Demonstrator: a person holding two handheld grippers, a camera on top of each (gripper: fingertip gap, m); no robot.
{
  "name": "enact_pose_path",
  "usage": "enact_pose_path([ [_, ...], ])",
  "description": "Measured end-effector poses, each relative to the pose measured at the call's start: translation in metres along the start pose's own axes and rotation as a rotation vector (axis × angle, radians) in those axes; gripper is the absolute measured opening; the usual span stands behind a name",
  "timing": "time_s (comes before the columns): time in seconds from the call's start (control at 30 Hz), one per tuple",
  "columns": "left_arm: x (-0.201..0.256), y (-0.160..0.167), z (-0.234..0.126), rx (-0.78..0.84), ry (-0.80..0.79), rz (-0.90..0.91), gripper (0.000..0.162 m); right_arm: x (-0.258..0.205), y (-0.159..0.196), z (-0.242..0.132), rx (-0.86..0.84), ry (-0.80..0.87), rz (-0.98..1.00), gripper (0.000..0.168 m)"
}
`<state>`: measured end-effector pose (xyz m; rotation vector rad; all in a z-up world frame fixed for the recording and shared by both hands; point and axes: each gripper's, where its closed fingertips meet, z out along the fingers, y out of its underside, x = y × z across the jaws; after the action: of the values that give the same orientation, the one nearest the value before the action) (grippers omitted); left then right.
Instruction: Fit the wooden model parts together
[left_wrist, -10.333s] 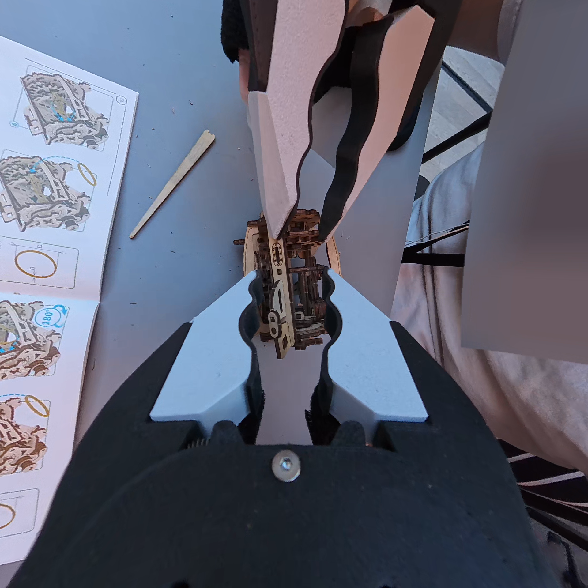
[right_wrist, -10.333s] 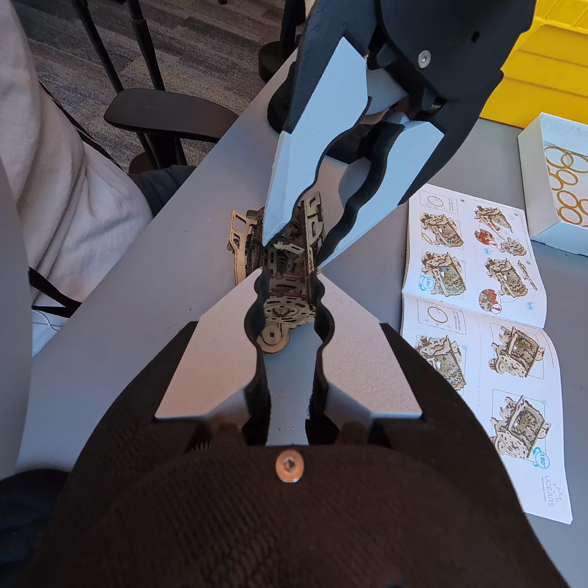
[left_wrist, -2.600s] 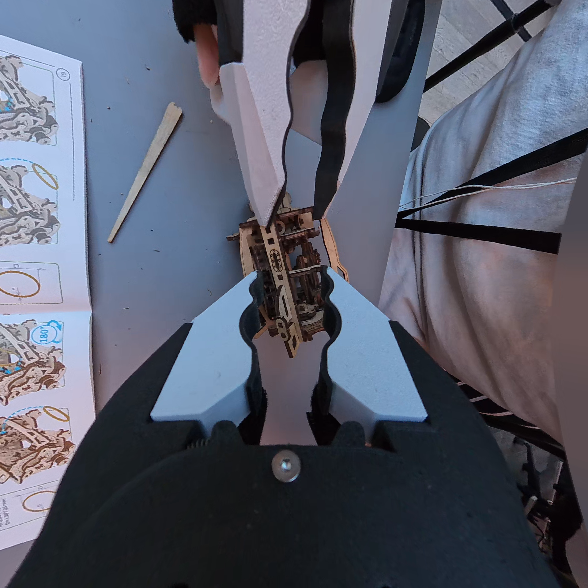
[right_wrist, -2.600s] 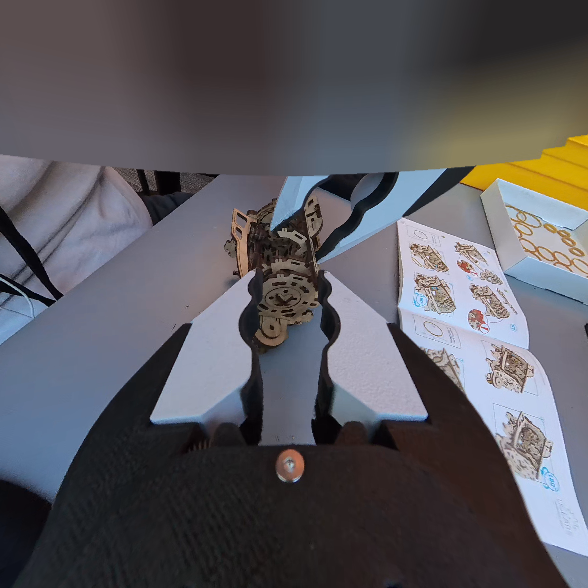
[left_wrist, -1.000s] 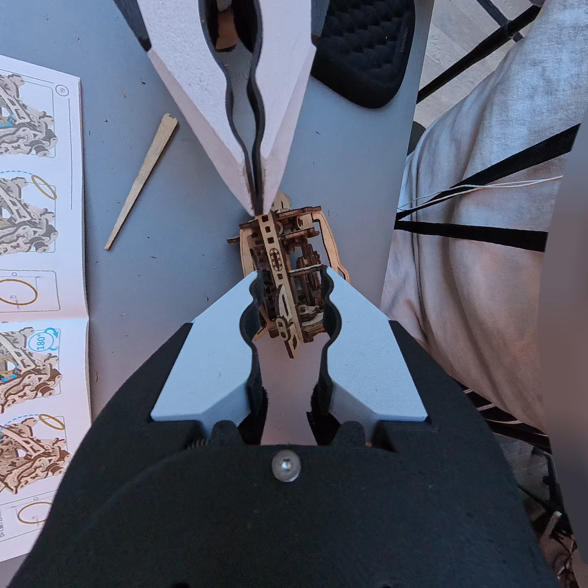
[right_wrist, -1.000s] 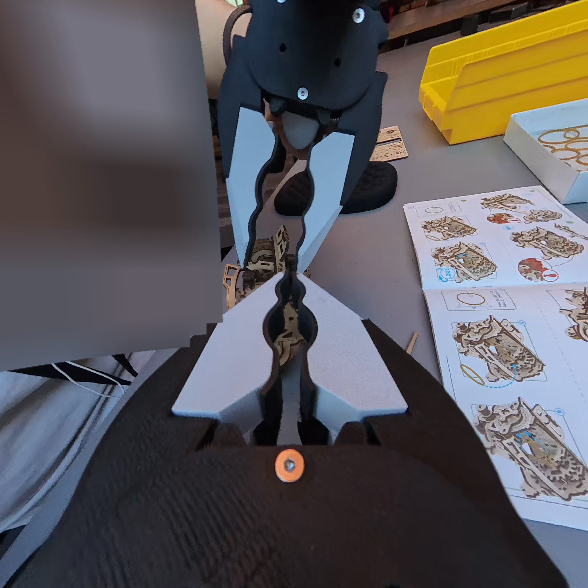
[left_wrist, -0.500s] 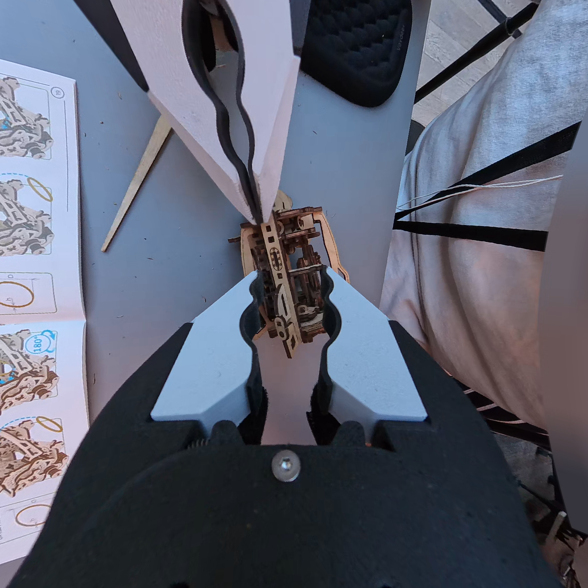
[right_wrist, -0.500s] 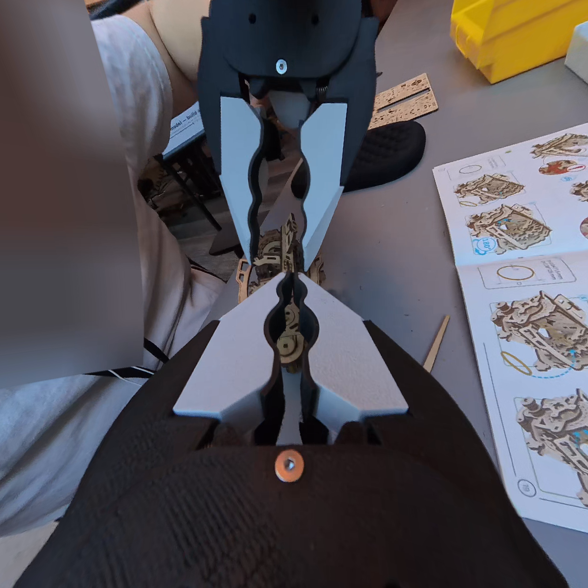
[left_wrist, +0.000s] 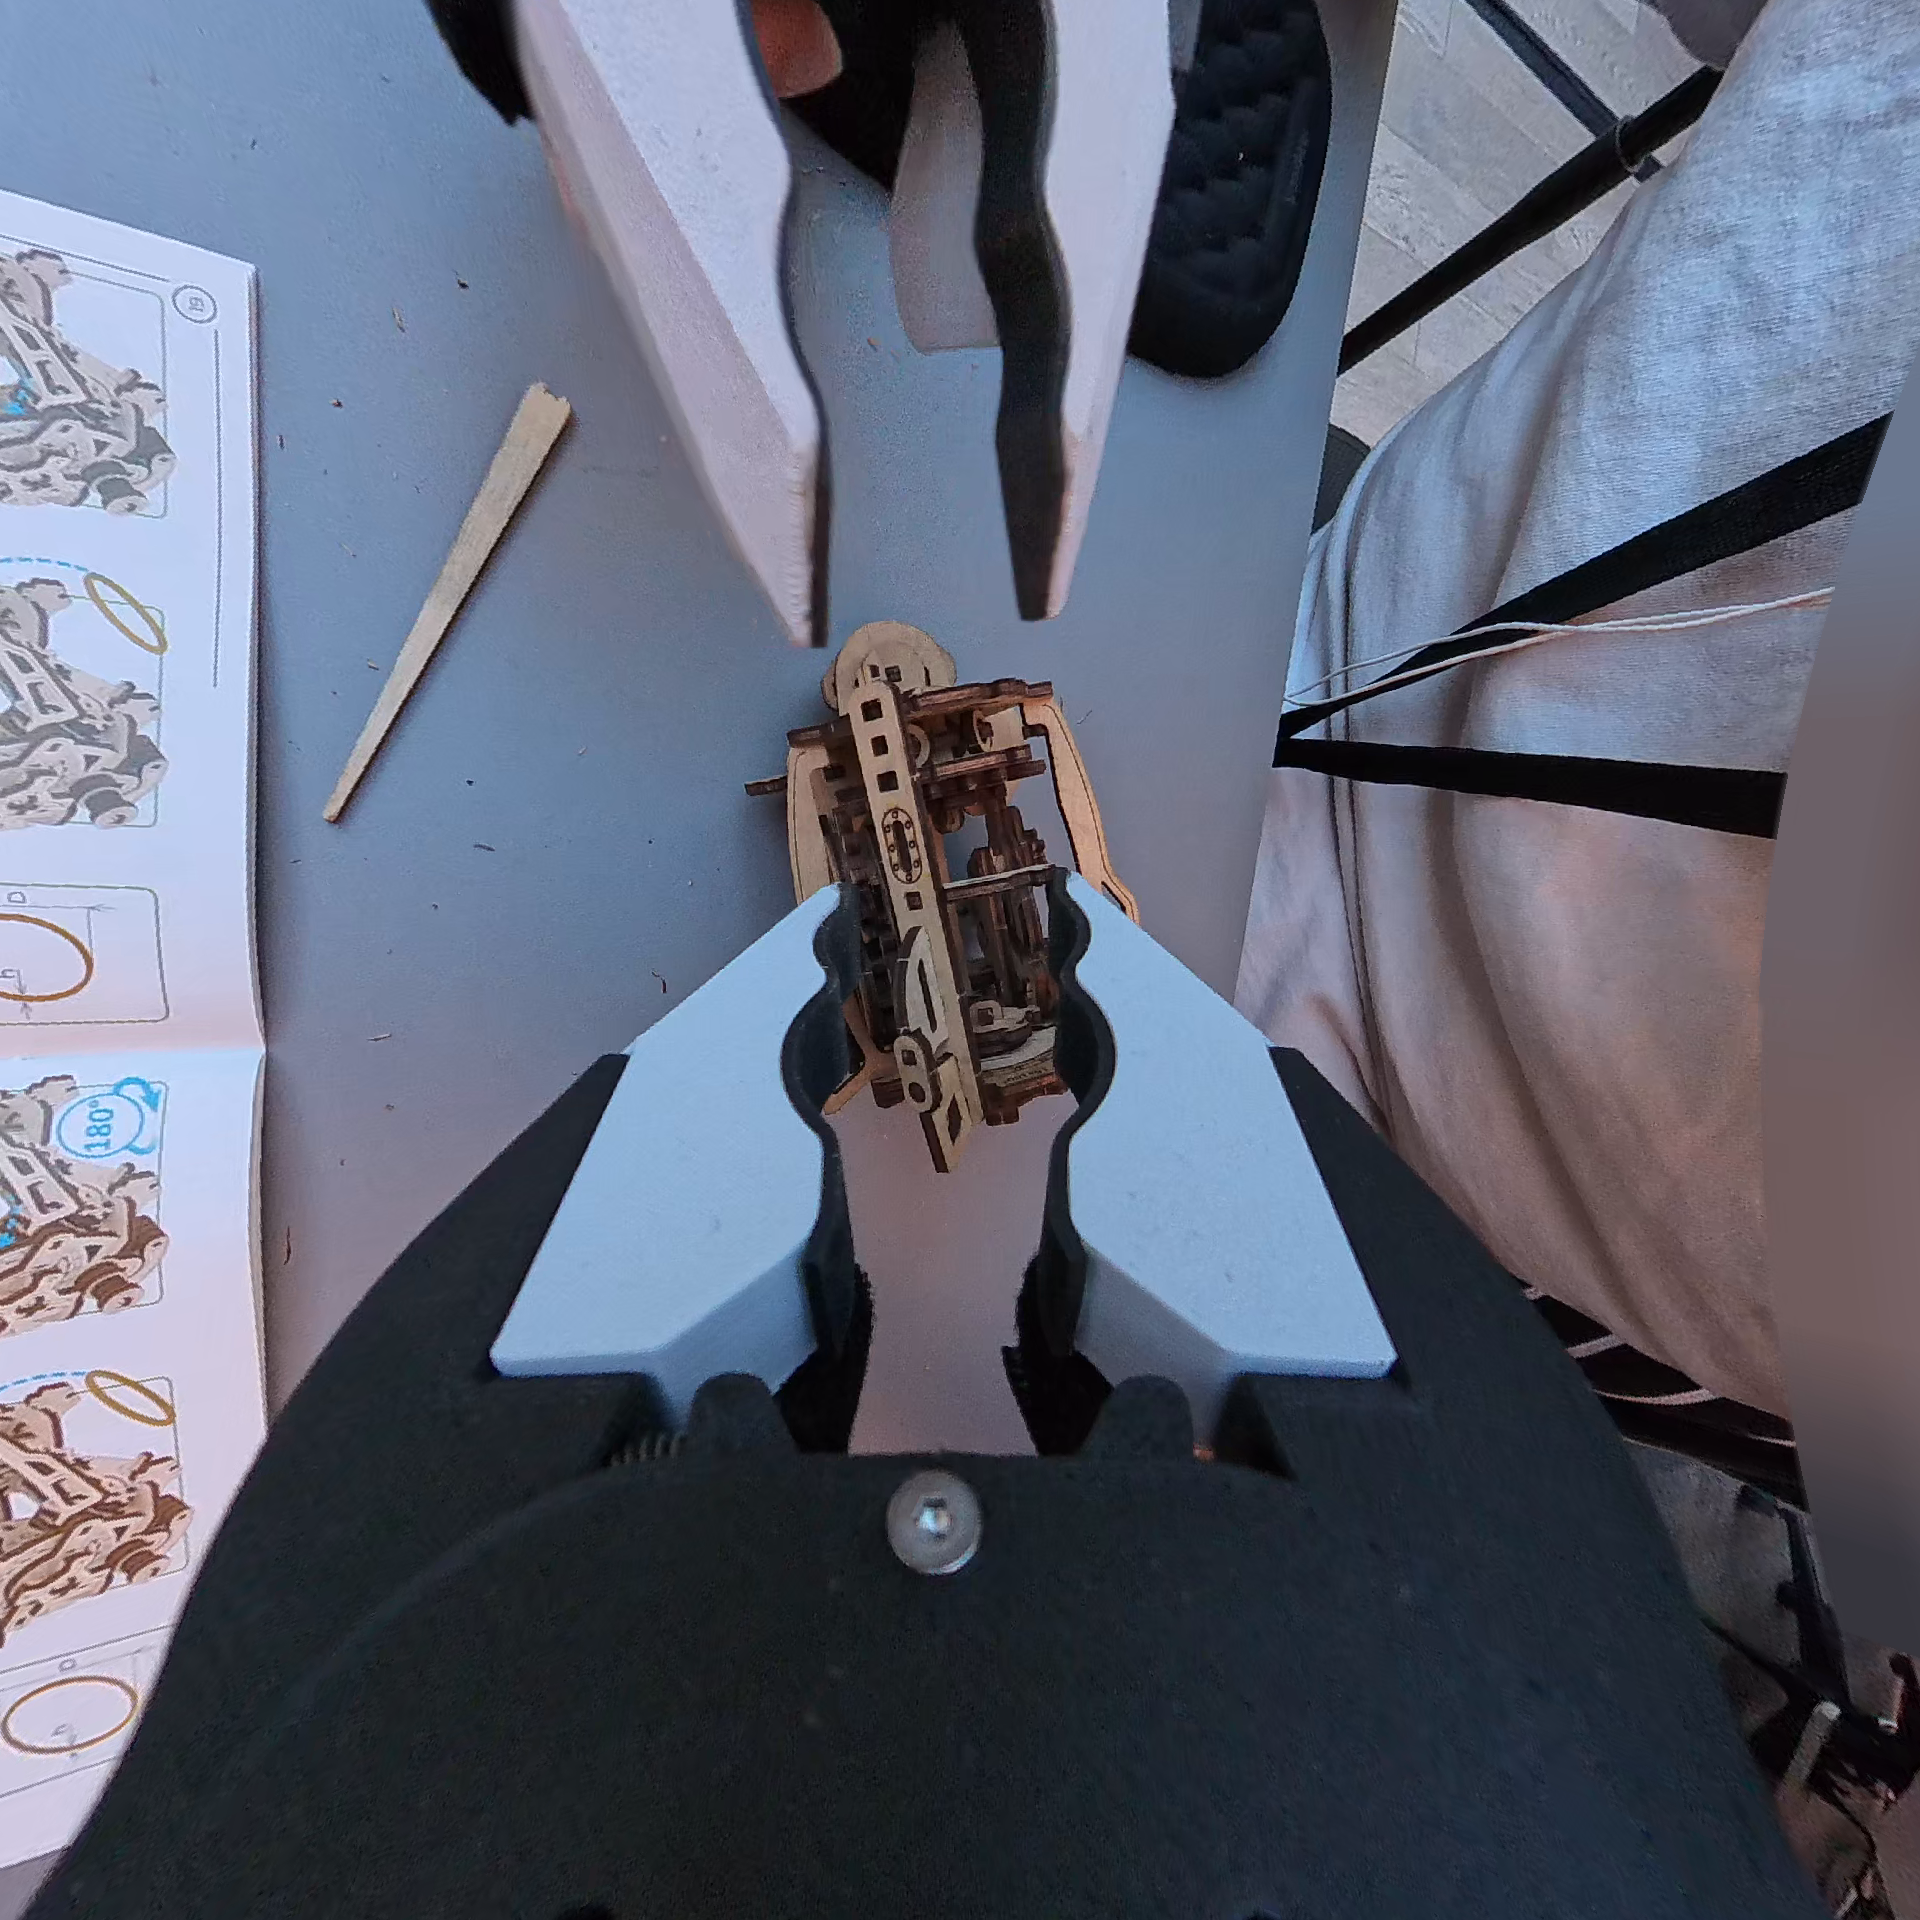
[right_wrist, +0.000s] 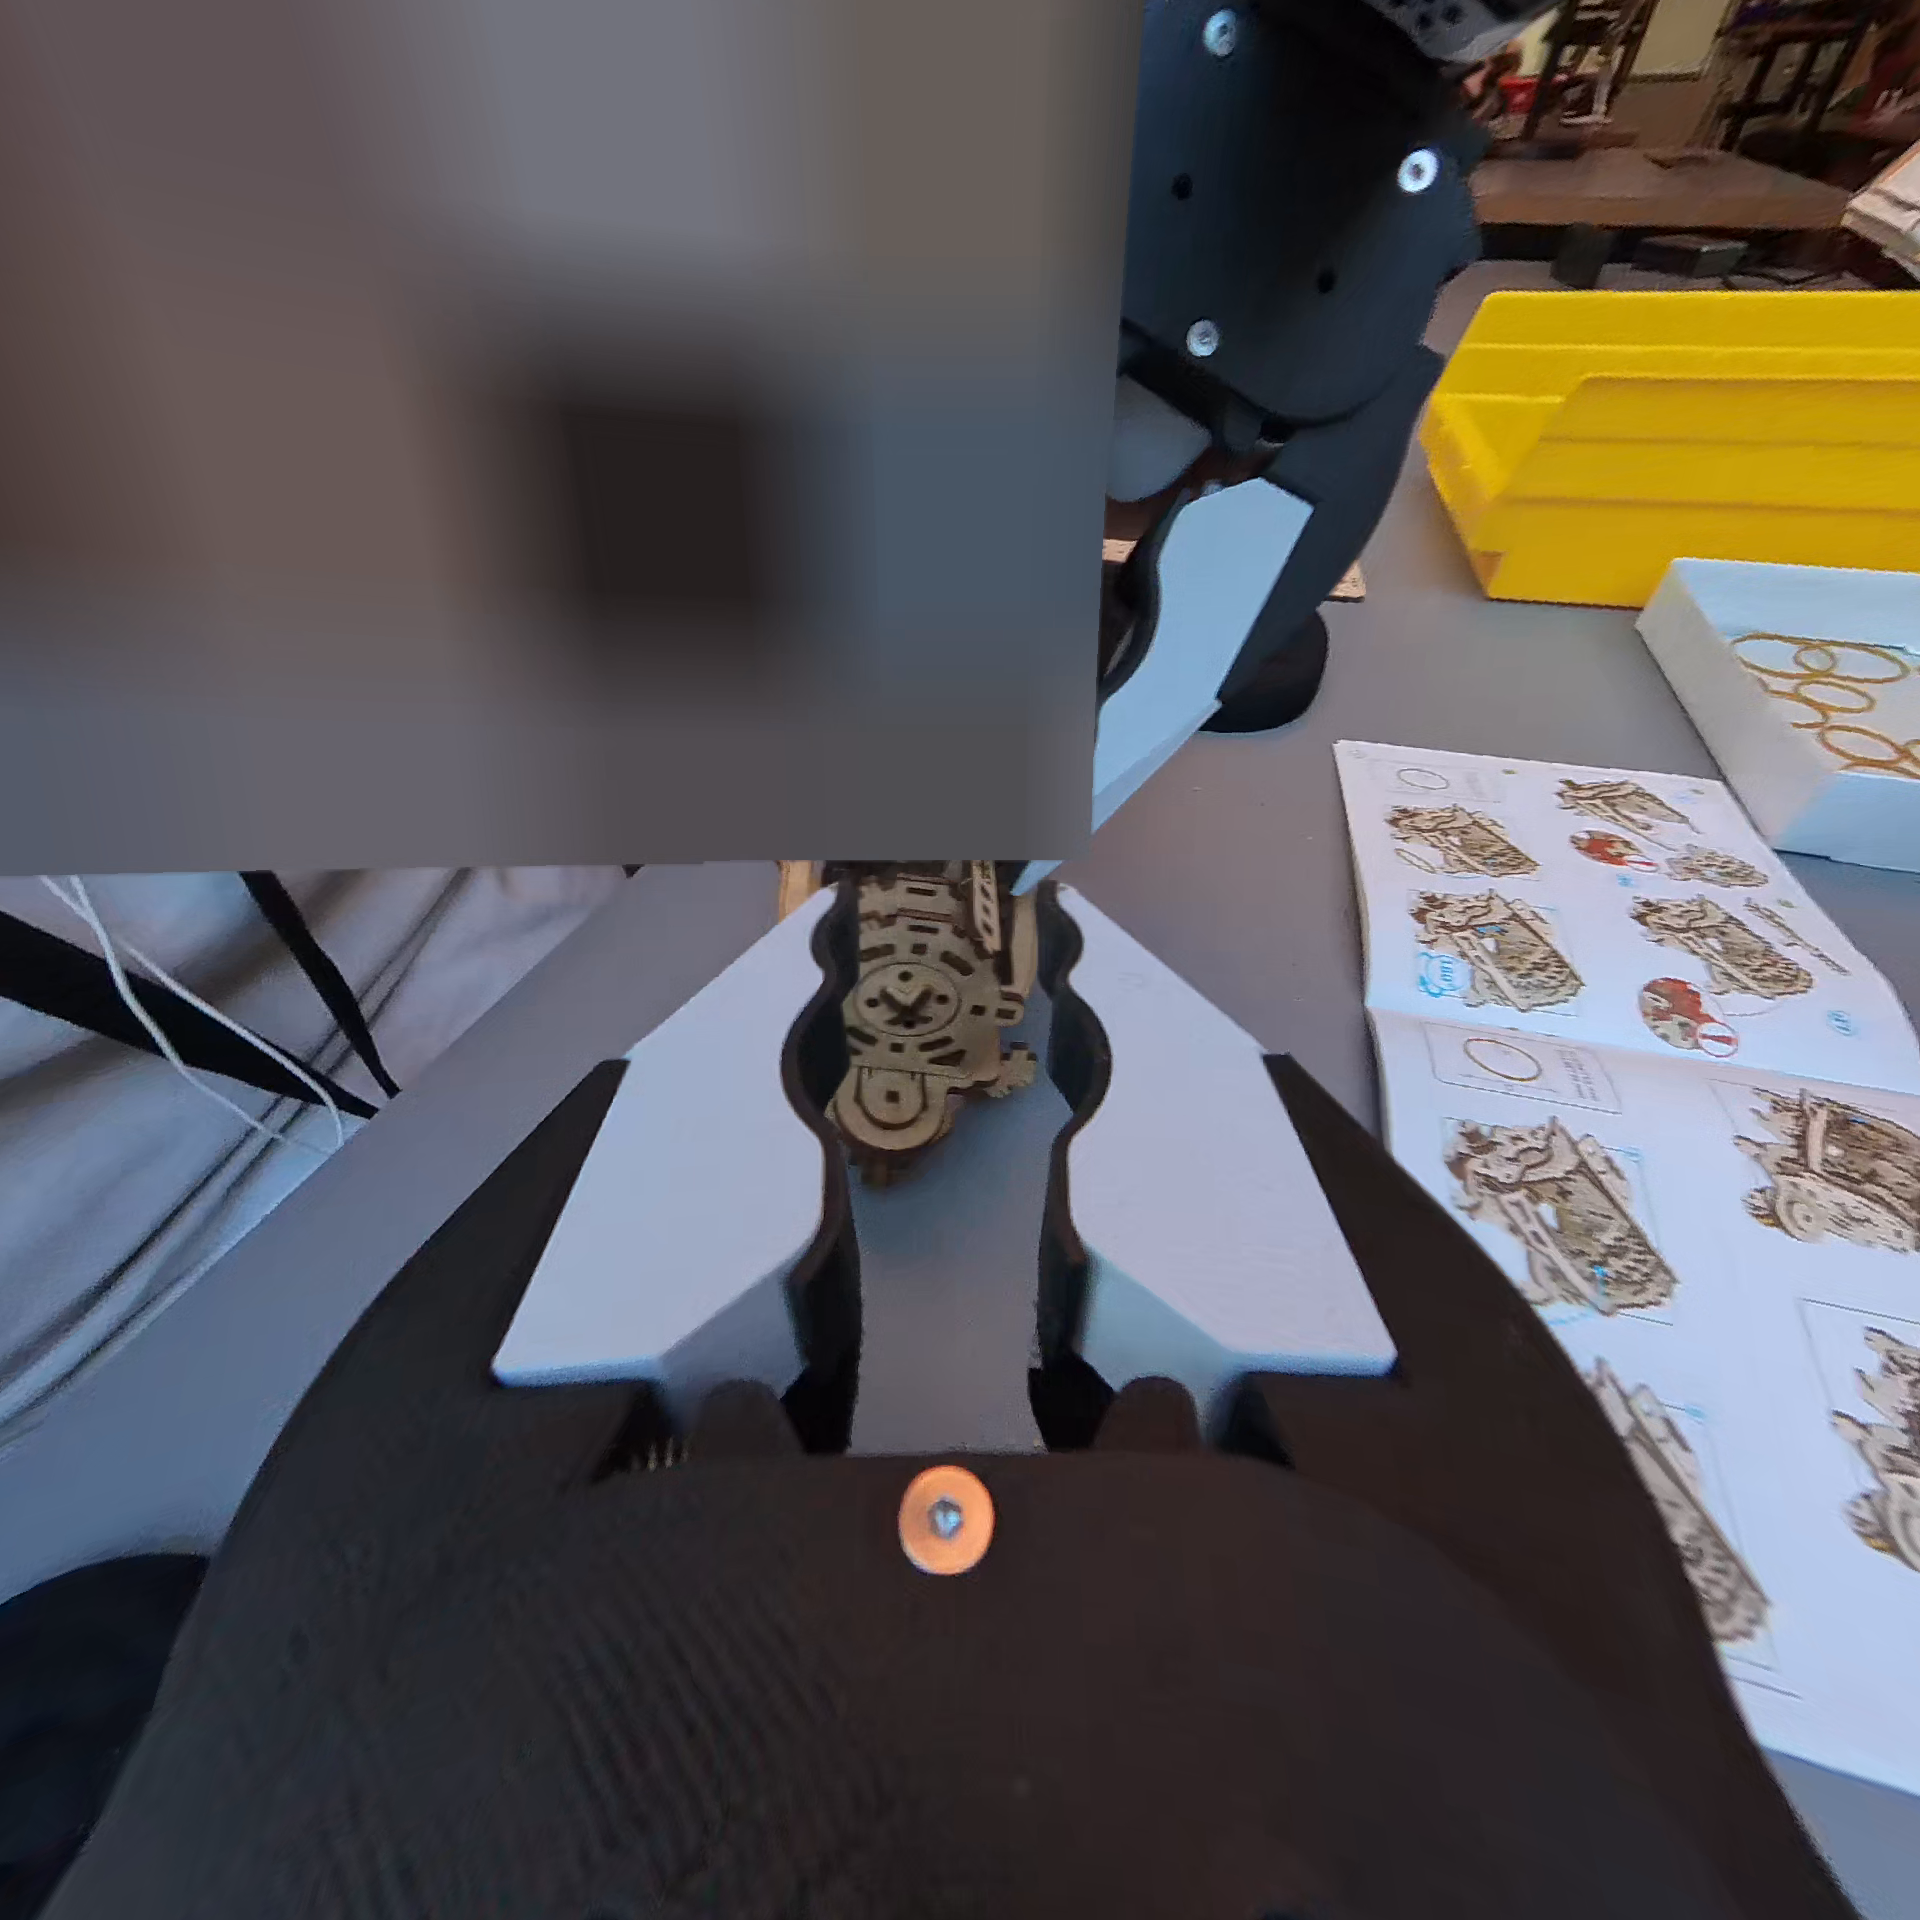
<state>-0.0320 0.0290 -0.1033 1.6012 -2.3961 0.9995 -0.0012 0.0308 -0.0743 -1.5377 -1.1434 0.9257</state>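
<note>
- Wooden model (left_wrist: 930, 894), a dense laser-cut assembly of gears and plates, sits between the fingers of the left gripper (left_wrist: 951, 904), whose jaws are closed onto its near end from both sides.
- Right gripper (left_wrist: 920, 623) hangs just beyond the model's far end in the left wrist view, jaws parted and empty; in its own view the right gripper (right_wrist: 940, 904) frames the round-faced end without clearly touching it.
- Judging by its many interlocked layers, most of the build looks done.
- What is left is unclear: a loose tapered wooden sliver (left_wrist: 447, 608) lies to the left of the left gripper, and the instruction booklet (right_wrist: 1621, 1091) lies open to the right of the right gripper, suggesting steps remain.
</note>
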Motion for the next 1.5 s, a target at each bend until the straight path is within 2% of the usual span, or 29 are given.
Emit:
enact_pose_path([
  [0.2,0.0,-0.001,0.0,0.003,-0.001,0.0,0.034,-0.006,0.006,0.007,-0.03,-0.021,-0.004,0.031],
  [0.57,-0.001,-0.002,0.001,-0.002,-0.006,0.005,0.034,-0.009,0.015,0.012,-0.089,0.021,-0.145,0.03],
  [0.87,-0.001,-0.002,0.001,0.016,0.0,-0.008,0.034,-0.009,0.015,0.012,-0.093,0.03,-0.14,0.03],
  [1.3,-0.002,-0.001,0.0,0.025,-0.007,-0.011,0.034,-0.005,0.014,0.014,-0.078,0.031,-0.018,0.03],
  [1.5,-0.001,-0.001,0.001,0.02,-0.007,0.001,0.034,-0.007,0.013,0.014,-0.085,0.049,-0.083,0.026],
])
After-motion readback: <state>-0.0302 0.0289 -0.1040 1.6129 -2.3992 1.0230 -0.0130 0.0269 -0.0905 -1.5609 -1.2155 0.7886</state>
